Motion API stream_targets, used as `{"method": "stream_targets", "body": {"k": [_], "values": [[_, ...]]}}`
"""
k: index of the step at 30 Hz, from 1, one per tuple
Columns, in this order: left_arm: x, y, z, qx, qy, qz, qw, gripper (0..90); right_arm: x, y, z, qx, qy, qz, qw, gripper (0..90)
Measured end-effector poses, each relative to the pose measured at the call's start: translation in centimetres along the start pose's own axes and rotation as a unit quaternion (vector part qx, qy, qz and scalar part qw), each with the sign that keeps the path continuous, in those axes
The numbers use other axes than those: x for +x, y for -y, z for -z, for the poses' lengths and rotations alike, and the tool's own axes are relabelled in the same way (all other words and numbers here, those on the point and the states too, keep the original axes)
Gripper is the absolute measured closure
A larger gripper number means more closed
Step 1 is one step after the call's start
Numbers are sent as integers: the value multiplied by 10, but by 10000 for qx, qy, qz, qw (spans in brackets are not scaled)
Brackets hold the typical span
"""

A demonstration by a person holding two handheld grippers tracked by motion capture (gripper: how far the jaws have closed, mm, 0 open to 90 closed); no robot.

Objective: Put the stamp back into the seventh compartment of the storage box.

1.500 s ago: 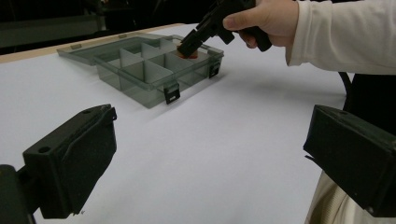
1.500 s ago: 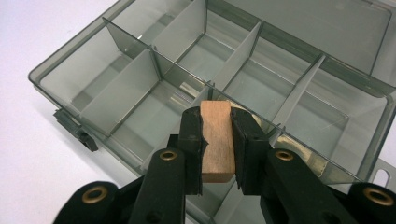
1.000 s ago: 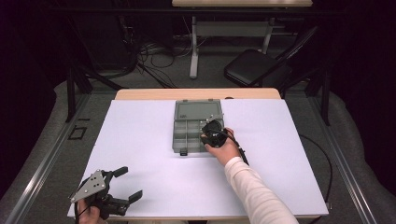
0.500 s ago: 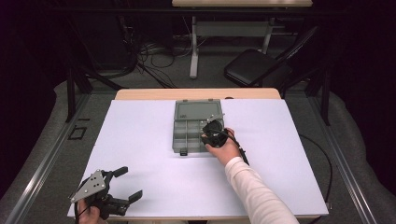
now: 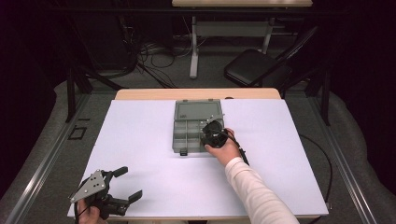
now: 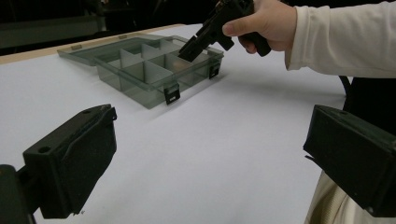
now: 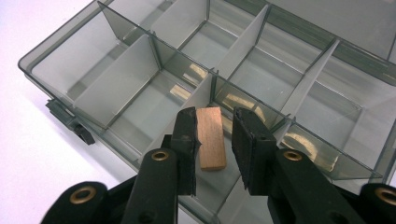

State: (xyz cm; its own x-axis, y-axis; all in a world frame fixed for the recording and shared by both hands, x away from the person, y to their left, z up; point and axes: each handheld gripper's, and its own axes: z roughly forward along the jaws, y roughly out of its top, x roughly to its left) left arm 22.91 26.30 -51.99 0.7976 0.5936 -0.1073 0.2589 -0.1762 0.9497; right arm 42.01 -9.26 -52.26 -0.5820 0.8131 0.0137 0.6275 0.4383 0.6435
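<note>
- Your right gripper sits over the front right part of the grey organiser box, tilted down into it.
- Right gripper view: jaws part open, a small wooden block between them. It touches the left jaw; a gap shows on the right-jaw side. Can't tell if the block is gripped or resting on the compartment floor.
- The block lies in a near-row compartment, just beside a clear divider.
- The box is open, lid laid flat behind it toward the far table edge. Two dark latches on its front wall.
- The box stands near the middle of the white table top, toward the far side.
- Your right hand wraps the gripper handle, white sleeve coming from the bottom edge.
- Your left gripper is at the near left corner of the table, well apart from the box, jaws spread wide with nothing between them.
- Left gripper view: both jaws flank bare table, box and right gripper farther off.
- Behind the table: a dark chair and cables on the floor.
</note>
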Motion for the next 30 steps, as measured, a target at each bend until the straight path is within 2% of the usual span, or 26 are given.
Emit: {"method": "stream_targets", "body": {"k": [6,11,18,27,30], "values": [[0,0,0,7,2,-5,10000,22,0,-1,5,-122,-18,-4,9999,661],[0,0,-1,15,8,-1,10000,22,1,-2,9,-214,6,-45,9998,523],[-1,0,-2,29,18,-25,10000,22,2,-3,10,-128,-29,-175,9998,320],[0,0,-2,28,14,20,10000,22,3,-4,11,-316,18,-158,9994,168],[0,0,-1,29,0,9,10000,22,3,-4,13,-372,24,-154,9992,148]]}}
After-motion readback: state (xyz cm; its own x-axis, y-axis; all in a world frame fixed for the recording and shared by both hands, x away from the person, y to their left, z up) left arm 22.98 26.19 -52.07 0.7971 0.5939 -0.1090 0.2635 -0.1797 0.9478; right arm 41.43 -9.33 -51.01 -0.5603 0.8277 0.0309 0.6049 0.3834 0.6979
